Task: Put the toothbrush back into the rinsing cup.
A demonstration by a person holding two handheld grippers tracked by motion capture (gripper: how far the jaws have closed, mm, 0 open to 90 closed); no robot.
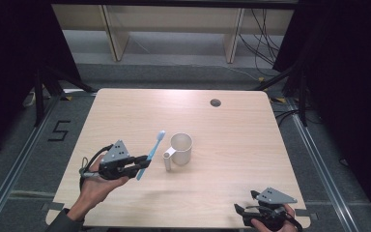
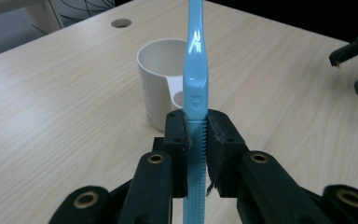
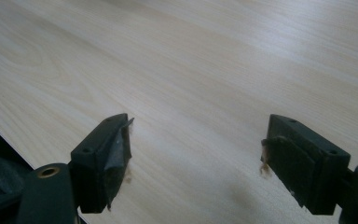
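The left gripper, hand low at the table's seven o'clock, points toward two o'clock, jaws pinching a blue toothbrush by its handle, head raised just beside a white mug. At five o'clock the right gripper rests with jaws spread, holding nothing.

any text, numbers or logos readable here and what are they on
"5": black marking on the floor left of the table.
Small dark print on the cup, left of its handle: too small to read.
Embossed shield-like mark on the toothbrush handle, just above the left tongs: no letters legible.
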